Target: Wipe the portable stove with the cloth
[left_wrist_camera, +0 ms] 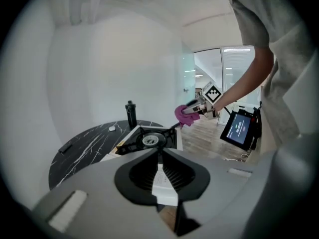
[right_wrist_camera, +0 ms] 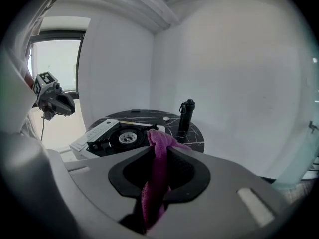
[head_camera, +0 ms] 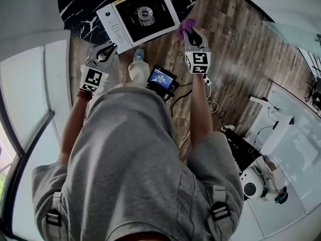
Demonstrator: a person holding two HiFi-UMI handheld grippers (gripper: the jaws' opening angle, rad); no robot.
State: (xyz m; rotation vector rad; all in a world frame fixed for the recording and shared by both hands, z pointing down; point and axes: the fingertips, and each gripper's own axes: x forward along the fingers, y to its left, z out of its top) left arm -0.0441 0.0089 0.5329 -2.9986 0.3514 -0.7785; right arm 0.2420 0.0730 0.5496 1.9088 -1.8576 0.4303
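head view: the portable stove is seen lying askew on the round black marbled desk, with its near edge overhanging the rim above the wooden floor. a burner ring is noted at the middle of the black top, and a white control strip runs along one side. the left gripper is held at the stove's near left corner. in the left gripper view its jaws are found almost together, with only a narrow slit between them, and a strip of the stove's white edge is seen through that slit. nothing is seen gripped; whether the stove is touched cannot be told. the right gripper is held at the stove's right corner, its jaws closed on the purple cloth. the cloth is pinched as a folded band, with its end bunched past the tips just beside the stove's edge; contact with the stove cannot be confirmed. a black bottle is noted upright on the desk beyond the stove. a lit screen is seen between the two arms.
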